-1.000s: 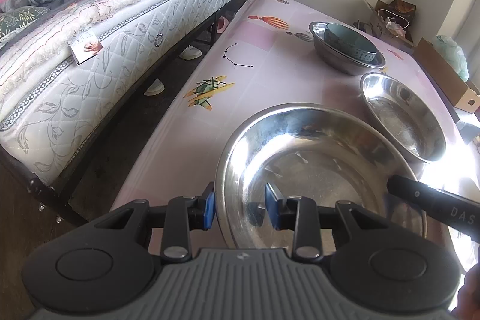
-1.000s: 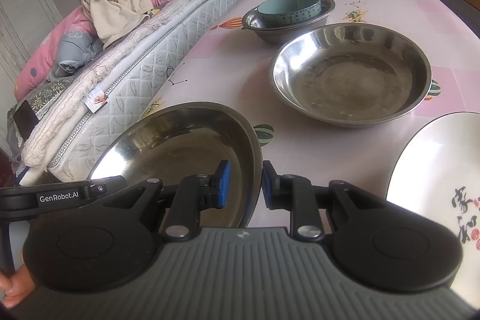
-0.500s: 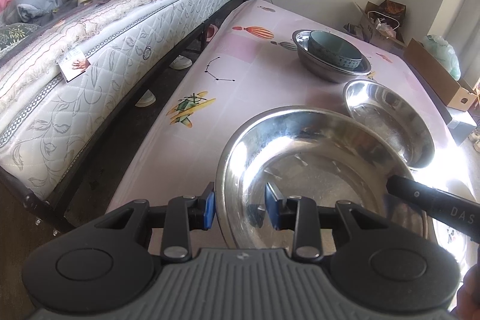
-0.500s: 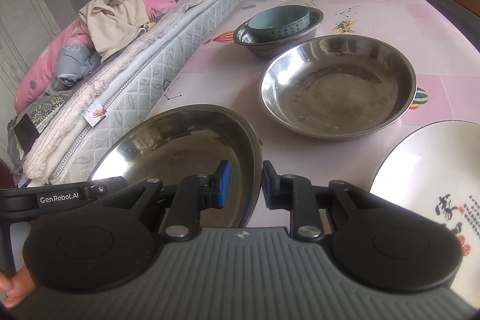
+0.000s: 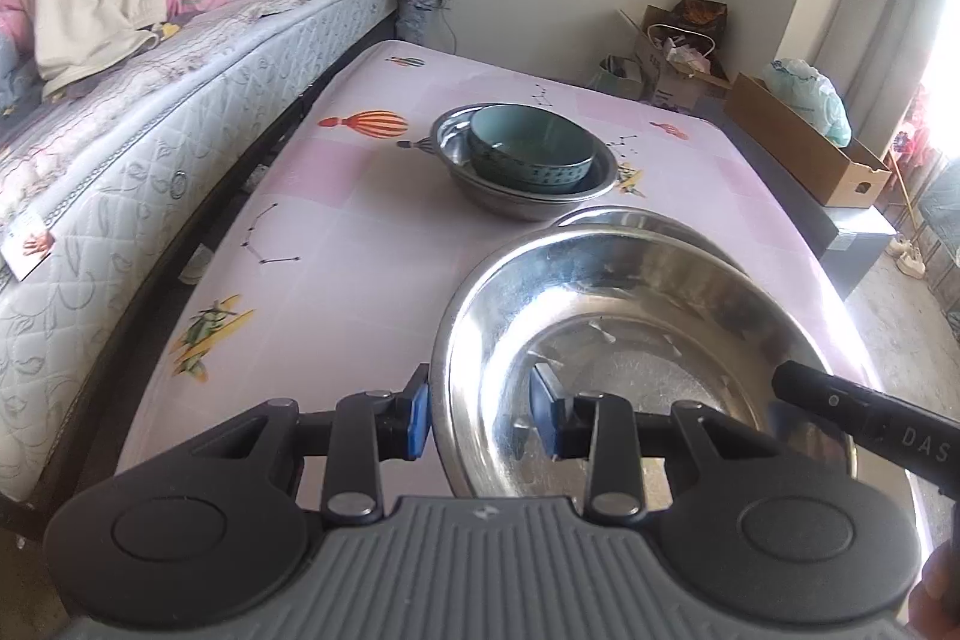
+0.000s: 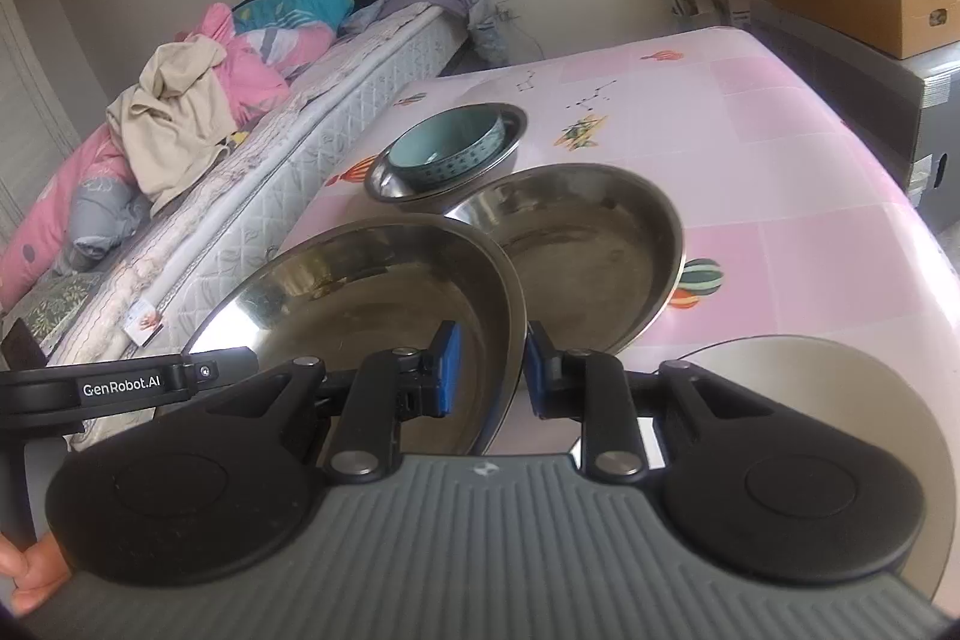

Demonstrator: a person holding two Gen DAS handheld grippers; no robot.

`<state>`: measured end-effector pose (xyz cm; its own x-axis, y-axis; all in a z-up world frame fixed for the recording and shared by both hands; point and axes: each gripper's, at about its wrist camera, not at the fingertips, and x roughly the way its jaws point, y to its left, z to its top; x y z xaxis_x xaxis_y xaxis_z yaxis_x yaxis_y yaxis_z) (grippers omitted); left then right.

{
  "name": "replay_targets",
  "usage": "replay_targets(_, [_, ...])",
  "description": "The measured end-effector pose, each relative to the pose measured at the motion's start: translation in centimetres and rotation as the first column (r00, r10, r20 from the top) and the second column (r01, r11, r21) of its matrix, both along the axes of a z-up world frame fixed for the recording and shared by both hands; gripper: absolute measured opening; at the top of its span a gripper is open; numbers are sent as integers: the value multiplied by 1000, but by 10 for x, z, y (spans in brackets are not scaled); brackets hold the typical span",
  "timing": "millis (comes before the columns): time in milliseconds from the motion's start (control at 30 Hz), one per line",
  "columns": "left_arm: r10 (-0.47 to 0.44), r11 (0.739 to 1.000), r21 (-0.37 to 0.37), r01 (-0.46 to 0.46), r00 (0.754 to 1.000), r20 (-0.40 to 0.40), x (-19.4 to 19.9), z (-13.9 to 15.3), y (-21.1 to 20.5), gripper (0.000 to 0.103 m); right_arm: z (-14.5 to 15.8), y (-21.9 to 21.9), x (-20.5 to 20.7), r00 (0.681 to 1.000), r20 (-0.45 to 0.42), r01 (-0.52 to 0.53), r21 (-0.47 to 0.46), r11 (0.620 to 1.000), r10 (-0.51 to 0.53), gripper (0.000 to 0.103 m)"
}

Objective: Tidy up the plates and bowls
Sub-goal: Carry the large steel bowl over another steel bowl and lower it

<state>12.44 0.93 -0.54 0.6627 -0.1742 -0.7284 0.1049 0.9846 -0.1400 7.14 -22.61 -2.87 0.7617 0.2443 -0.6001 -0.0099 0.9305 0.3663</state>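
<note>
Both grippers hold one large steel basin [image 5: 624, 340], also in the right wrist view [image 6: 372, 292], lifted above the pink table. My left gripper [image 5: 483, 415] is shut on its left rim. My right gripper [image 6: 489, 370] is shut on its right rim. A second steel basin [image 6: 588, 250] rests on the table just beyond and partly under it; only its far rim [image 5: 630, 220] shows in the left view. Further back a teal bowl [image 5: 531, 148] sits inside a smaller steel bowl [image 5: 522, 199]; both show in the right view [image 6: 447, 154].
A white plate [image 6: 840, 400] lies at the table's near right. A bed with piled clothes [image 5: 120, 10] runs along the table's left side. A cardboard box [image 5: 804, 154] and bags stand off the table's far right.
Both grippers have carried the held basin up and toward the far basin, which it now overlaps. The view has tilted up and the far bowls look closer.
</note>
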Motion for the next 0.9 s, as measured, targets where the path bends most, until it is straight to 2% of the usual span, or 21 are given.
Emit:
replay_targets(367, [-81, 997, -20, 81, 996, -45, 56, -20, -60, 34, -20, -72, 33, 993, -46, 105, -10, 994, -105, 23])
replay_targets(567, [-69, 998, -3, 69, 995, -71, 78, -32, -66, 34, -36, -79, 60, 992, -82, 97, -14, 995, -98, 23])
replay_targets(667, [-61, 998, 8, 61, 996, -70, 83, -34, -66, 35, -37, -77, 68, 994, -67, 85, -12, 996, -86, 23])
replay_targets(900, [-46, 999, -8, 46, 998, -30, 80, -26, -60, 51, -36, -76, 79, 993, -62, 95, -8, 995, -95, 29])
